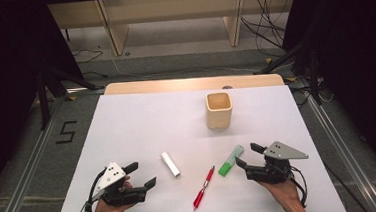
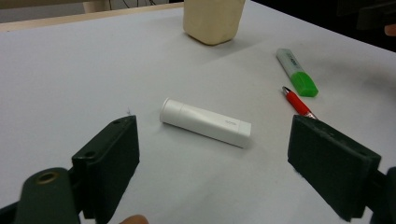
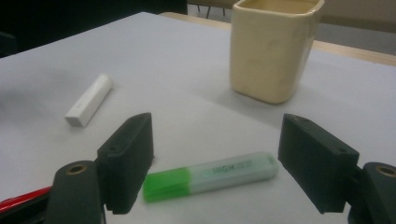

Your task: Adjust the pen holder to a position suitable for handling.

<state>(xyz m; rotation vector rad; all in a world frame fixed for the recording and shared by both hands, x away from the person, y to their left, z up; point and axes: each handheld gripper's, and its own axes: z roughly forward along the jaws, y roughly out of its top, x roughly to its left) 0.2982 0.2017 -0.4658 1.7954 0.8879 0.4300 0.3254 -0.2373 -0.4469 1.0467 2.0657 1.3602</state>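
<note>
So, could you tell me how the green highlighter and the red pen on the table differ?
The green highlighter is short and thick, with a pale translucent body and a green cap; the red pen is longer, slimmer and mostly red. The highlighter lies just ahead of the right gripper, between its open jaws in the right gripper view; the pen lies nearer the table's front edge, between the two grippers. Both lie flat on the white table, slanting the same way.
</note>
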